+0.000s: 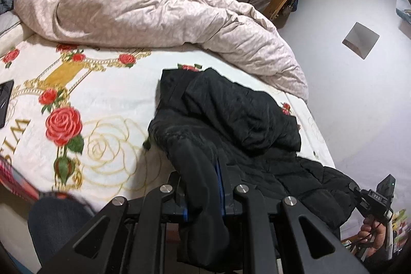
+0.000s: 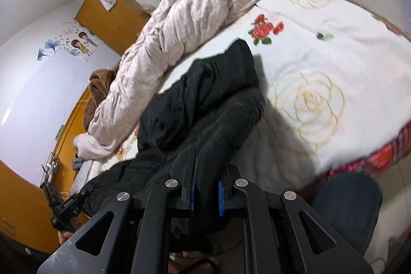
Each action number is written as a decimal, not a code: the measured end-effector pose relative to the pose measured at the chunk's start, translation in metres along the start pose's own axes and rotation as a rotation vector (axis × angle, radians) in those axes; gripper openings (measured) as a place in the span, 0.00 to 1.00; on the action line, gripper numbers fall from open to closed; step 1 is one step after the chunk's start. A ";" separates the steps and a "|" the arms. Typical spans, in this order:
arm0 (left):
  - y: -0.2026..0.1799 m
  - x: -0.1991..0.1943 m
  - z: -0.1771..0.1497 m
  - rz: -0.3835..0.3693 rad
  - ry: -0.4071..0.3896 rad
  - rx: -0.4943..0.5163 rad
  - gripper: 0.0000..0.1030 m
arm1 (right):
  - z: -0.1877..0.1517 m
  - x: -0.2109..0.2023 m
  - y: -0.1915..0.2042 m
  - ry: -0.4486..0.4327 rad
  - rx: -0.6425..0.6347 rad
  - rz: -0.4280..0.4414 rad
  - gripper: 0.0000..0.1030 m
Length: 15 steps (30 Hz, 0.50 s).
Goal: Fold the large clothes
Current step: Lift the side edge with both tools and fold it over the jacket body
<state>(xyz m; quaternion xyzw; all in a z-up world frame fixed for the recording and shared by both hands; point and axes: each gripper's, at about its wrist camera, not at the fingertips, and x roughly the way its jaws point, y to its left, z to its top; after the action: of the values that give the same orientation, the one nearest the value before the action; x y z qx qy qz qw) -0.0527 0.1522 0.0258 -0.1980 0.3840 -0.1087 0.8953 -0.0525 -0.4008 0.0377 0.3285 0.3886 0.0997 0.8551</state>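
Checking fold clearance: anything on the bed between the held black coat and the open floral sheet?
Nothing visible. Left gripper and right gripper both clamp the black padded coat; the rose-print sheet beside it is bare, the pink duvet behind.

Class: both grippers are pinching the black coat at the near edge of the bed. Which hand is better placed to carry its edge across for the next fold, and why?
Probably left. The left gripper and right gripper both clamp the black coat, but bare floral bedspread lies beyond the left.
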 end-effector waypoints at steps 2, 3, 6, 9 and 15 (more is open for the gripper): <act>-0.003 0.004 0.013 -0.004 -0.014 0.001 0.16 | 0.015 0.004 0.007 -0.019 -0.013 0.010 0.12; -0.003 0.008 0.020 -0.005 -0.022 0.004 0.16 | 0.024 0.008 0.011 -0.027 -0.022 0.013 0.12; -0.007 0.015 0.046 -0.007 -0.052 0.012 0.16 | 0.049 0.017 0.021 -0.046 -0.049 0.022 0.12; -0.009 0.028 0.074 -0.007 -0.072 0.013 0.16 | 0.077 0.028 0.028 -0.060 -0.065 0.028 0.12; -0.013 0.074 0.131 0.000 -0.075 0.002 0.17 | 0.132 0.074 0.037 -0.053 -0.038 0.009 0.12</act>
<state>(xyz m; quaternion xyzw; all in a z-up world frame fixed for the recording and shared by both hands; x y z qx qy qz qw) 0.0929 0.1504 0.0660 -0.2009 0.3502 -0.1017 0.9092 0.0973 -0.4047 0.0805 0.3163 0.3623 0.1022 0.8708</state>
